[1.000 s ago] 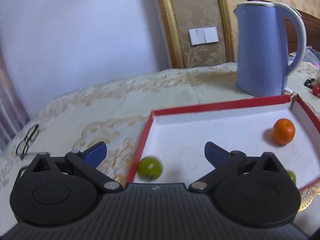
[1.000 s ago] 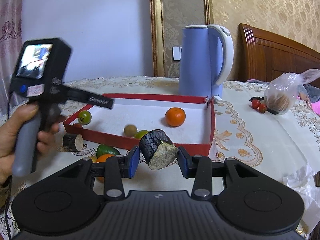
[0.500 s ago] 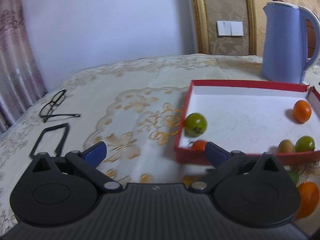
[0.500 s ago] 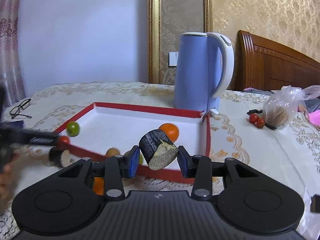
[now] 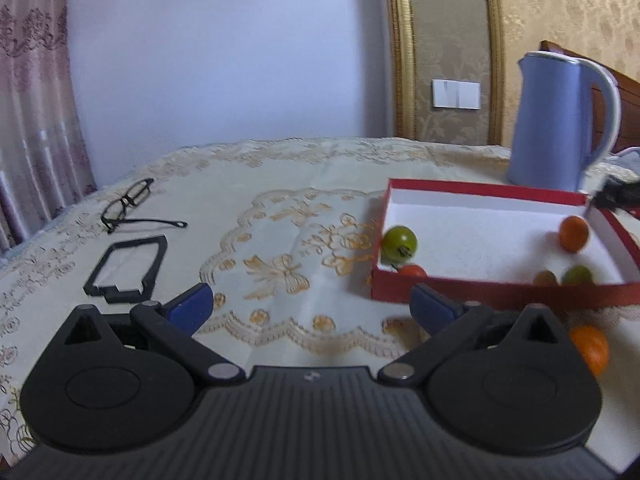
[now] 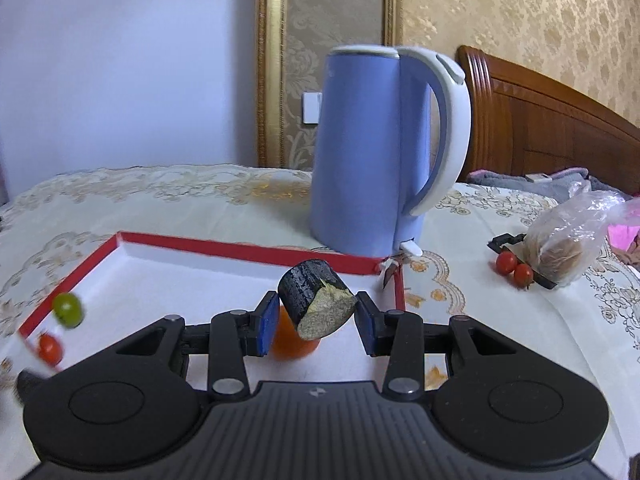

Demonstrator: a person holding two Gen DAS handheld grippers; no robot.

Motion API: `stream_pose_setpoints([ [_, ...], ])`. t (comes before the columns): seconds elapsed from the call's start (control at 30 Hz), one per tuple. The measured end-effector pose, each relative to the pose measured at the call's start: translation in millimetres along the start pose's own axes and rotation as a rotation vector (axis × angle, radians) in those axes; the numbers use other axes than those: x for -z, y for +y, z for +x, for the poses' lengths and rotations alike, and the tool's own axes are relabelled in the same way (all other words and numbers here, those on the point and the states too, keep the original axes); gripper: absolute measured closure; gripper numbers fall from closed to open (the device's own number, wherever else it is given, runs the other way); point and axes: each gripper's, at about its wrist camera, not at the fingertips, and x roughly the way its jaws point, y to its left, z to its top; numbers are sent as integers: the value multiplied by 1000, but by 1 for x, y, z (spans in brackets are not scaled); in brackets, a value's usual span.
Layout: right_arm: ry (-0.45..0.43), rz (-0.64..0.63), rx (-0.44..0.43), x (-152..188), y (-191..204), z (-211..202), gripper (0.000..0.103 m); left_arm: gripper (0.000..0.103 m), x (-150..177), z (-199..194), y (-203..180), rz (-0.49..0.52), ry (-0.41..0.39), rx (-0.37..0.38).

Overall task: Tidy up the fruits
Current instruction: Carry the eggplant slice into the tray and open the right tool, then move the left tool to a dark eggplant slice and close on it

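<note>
A red-rimmed white tray (image 5: 476,188) holds a green tomato (image 5: 399,243), an orange (image 5: 573,233), a kiwi (image 5: 545,278) and another green fruit (image 5: 577,274). A red cherry tomato (image 5: 412,270) sits at its near left corner. My left gripper (image 5: 316,304) is open and empty over the tablecloth, left of the tray. My right gripper (image 6: 316,316) is shut on a dark-skinned cut fruit piece (image 6: 316,305) above the tray (image 6: 248,251), over an orange (image 6: 294,340). A green tomato (image 6: 69,310) and red tomato (image 6: 50,349) lie at the tray's left.
A blue kettle (image 6: 384,152) stands just behind the tray. Glasses (image 5: 128,204) and a black frame (image 5: 126,270) lie at left. An orange (image 5: 590,349) lies on the cloth before the tray. Two cherry tomatoes (image 6: 514,268) and a plastic bag (image 6: 568,236) lie at right.
My left gripper has pulled back and left, out of the tray, still open. My right gripper has moved forward over the tray with the cut piece.
</note>
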Motion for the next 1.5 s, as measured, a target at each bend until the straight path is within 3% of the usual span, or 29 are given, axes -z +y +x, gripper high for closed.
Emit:
stream_pose_setpoints([
  [0.3, 59, 27, 67, -7, -1, 47, 61, 0, 16, -11, 6, 29, 10, 67],
  [0.43, 46, 12, 82, -9, 3, 48, 26, 0, 21, -12, 1, 54, 7, 77],
  [0.6, 39, 31, 95, -12, 3, 36, 23, 0, 22, -17, -7, 81, -8, 96],
  [0.67, 68, 104, 39, -11, -3, 23, 0, 0, 22, -19, -10, 89, -14, 99],
  [0.8, 180, 333, -62, -3, -26, -8, 0, 0, 23, -19, -13, 76, -14, 134],
  [0.87, 105, 399, -124, 3, -34, -34, 0, 0, 22, -17, -11, 47, -9, 179],
  [0.9, 44, 422, -113, 7, -36, -49, 0, 0, 22, -16, -10, 24, -6, 201],
  [0.97, -72, 366, -63, 15, -29, -79, 0, 0, 21, -14, -7, -24, 2, 229],
  [1.03, -89, 144, 7, 22, -7, -93, 0, 0, 19, -10, -5, -69, 0, 235],
  [1.1, -120, 35, 82, 35, 11, -103, 0, 0, 16, -5, -11, -55, 2, 217],
  [1.23, -219, 64, 77, 62, 16, -120, 0, 0, 12, 7, -27, 26, 52, 191],
  [1.33, -152, 48, 18, 69, 19, -114, 0, 0, 13, 15, -40, 59, 65, 179],
  [1.5, -118, 36, 16, 84, 25, -112, 0, 0, 11, 23, -57, 100, 54, 113],
])
